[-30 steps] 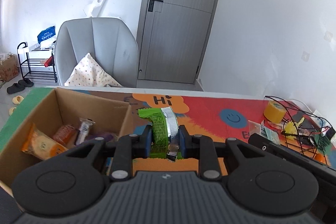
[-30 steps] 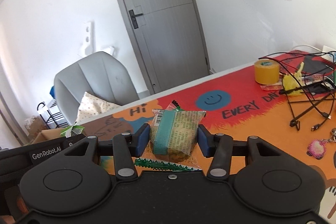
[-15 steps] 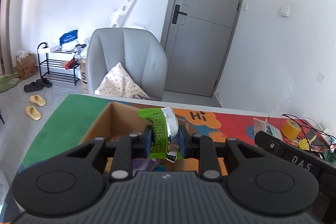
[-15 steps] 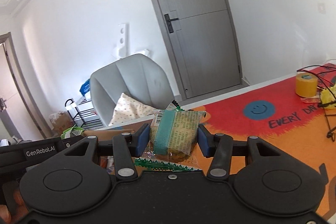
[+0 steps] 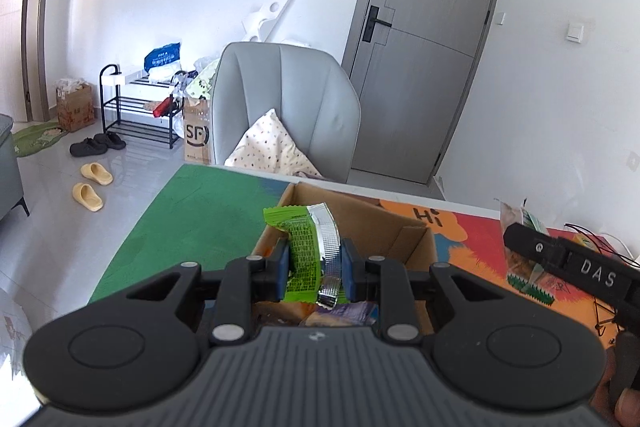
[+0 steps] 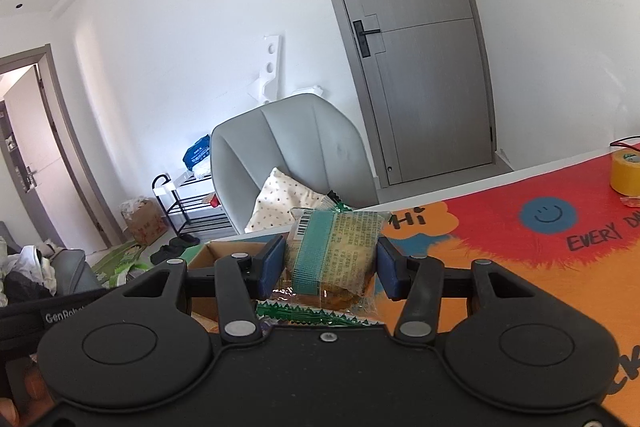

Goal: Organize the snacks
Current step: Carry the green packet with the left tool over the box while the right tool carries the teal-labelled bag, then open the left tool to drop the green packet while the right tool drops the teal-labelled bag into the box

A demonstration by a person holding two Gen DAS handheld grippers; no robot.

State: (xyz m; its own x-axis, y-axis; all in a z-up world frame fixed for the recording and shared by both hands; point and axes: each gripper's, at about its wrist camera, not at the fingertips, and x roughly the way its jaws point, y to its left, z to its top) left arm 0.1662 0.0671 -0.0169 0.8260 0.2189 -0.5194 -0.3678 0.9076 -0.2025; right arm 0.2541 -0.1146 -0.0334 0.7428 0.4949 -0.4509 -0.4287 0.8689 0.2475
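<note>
You have 1 snack in each gripper, and both grips look chosen for carrying rather than placing. Your left gripper [image 5: 314, 277] is nearly closed, its pads pinching the thin green and silver packet [image 5: 310, 251] across its flat sides so it stands on edge over the cardboard box [image 5: 404, 239]. Your right gripper [image 6: 330, 269] stands wider because the teal-banded cake packet [image 6: 334, 255] is bulky, and its pads press the packet's 2 sides. That packet hangs above the orange mat [image 6: 520, 267], just short of the box. The left view looks into the box and shows wrappers already lying there, which the right view cannot see. The right view instead shows the yellow tape roll [image 6: 626, 173] farther along the table.
</note>
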